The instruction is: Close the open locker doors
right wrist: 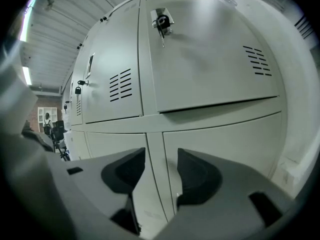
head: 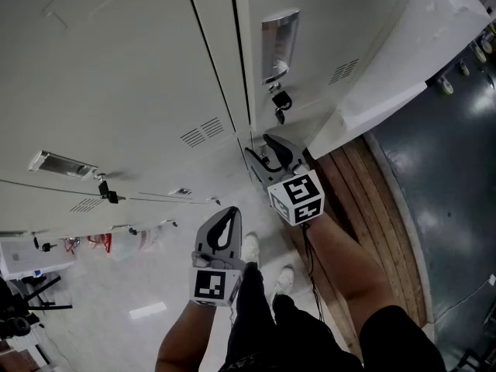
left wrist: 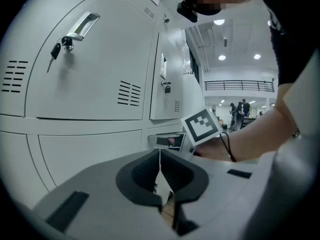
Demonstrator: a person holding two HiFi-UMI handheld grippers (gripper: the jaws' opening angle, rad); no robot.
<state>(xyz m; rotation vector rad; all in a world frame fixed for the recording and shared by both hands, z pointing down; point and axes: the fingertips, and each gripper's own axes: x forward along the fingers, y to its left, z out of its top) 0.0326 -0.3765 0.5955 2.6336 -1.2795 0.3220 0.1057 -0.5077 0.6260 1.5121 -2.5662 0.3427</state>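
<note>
A bank of pale grey locker doors [head: 116, 76] fills the head view. One door has a metal handle [head: 277, 45] with a key [head: 280, 105] hanging below it. A pale panel [head: 403, 60], apparently an open door, juts out from the locker face at the right. My right gripper [head: 267, 152] is open and empty, close to the lower row, and it faces the post between two lower doors [right wrist: 220, 149]. My left gripper [head: 225, 227] hangs lower and further back, shut on nothing. In its own view the jaws [left wrist: 160, 171] meet. The right gripper view shows the open jaws [right wrist: 161, 166].
A wooden plinth [head: 364, 200] runs under the lockers beside a dark floor [head: 442, 177]. The person's feet [head: 267, 266] stand on the pale floor. Another keyed handle [head: 58, 163] is at the left. People and a balcony rail [left wrist: 240, 86] show far off.
</note>
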